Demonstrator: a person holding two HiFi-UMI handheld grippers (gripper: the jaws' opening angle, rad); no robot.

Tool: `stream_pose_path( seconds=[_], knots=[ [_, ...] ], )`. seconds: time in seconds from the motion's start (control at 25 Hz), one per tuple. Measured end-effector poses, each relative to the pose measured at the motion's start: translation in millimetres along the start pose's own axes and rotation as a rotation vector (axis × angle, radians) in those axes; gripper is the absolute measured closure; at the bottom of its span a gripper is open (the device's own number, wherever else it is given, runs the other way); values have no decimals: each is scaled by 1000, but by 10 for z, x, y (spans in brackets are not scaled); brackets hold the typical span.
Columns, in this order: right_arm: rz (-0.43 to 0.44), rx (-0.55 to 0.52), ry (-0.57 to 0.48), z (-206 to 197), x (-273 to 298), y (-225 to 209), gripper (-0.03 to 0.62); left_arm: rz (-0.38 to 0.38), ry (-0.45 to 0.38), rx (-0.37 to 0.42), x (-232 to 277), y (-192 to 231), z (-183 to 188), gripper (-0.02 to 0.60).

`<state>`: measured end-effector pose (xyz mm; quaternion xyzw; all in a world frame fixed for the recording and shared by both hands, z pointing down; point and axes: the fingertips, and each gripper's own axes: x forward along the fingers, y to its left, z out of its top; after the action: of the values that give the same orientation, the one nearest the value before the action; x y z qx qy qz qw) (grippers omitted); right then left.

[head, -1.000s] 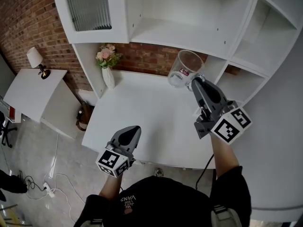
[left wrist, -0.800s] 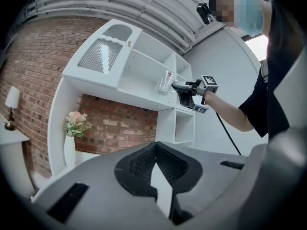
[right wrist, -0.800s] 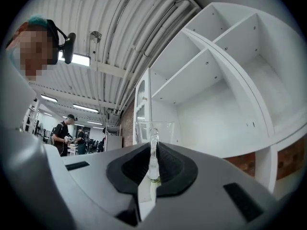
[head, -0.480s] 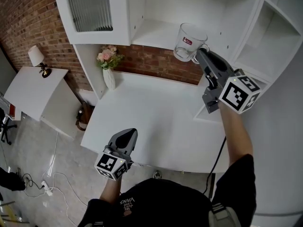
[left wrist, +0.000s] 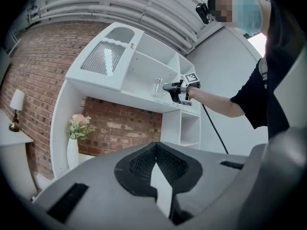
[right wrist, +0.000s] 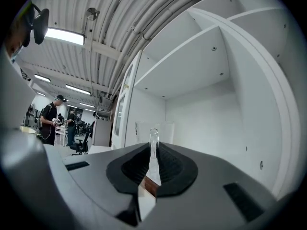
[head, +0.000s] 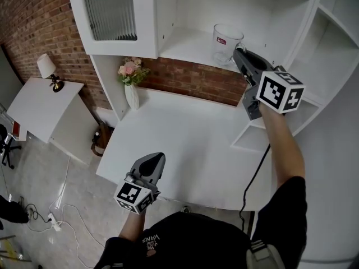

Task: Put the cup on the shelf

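A clear glass cup with a red label stands upright over the white shelf board; whether its base touches the board I cannot tell. My right gripper is shut on the cup's handle, reaching in from the right. In the right gripper view the glass handle sits pinched between the dark pads, with the cup's body just beyond. My left gripper hangs low over the table's front edge, shut and with nothing in it. The left gripper view shows the cup and right gripper far off at the shelf.
A white vase of pink flowers stands at the back left of the white table. A ribbed-glass cabinet door closes the unit's left part. Open compartments lie to the right. People stand far behind.
My right gripper has lifted the cup from just above the table up to shelf height and carried it in over the shelf board. The left gripper has barely moved.
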<state>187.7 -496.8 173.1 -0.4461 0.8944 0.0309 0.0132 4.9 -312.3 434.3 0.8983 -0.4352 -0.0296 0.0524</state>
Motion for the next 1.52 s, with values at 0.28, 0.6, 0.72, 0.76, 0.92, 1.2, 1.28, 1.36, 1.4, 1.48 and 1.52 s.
stream_pose_path(
  seconds=[0.28,0.6,0.72,0.76,0.92,1.2,1.28,1.36,1.4,1.48,1.52],
  knots=[
    [-30,14,46,-126,179,-186,572,-37,-5,17,160,-76,38,574],
    [-55,31,82,-229,259,-333,572,-60,-6,21,295,-163,41,574],
    [-62,33,100,-222,287,-356,572,-63,-1,21,325,-172,30,574],
    [-65,28,110,-213,307,-356,571,-65,-1,21,337,-170,36,574],
    [-92,38,151,-214,383,-391,571,-83,7,29,393,-186,38,574],
    [-120,54,200,-242,432,-443,569,-111,16,45,449,-244,-2,574],
    [-144,47,219,-264,447,-459,569,-115,16,41,464,-256,-15,574],
    [-169,39,233,-275,464,-468,569,-123,16,37,471,-272,-21,574],
    [-178,41,236,-275,472,-474,569,-127,16,36,473,-278,-22,574],
    [-191,49,241,-273,481,-487,569,-134,16,34,470,-285,-23,574],
    [-197,51,243,-273,481,-495,566,-136,16,33,467,-287,-23,574]
  ],
)
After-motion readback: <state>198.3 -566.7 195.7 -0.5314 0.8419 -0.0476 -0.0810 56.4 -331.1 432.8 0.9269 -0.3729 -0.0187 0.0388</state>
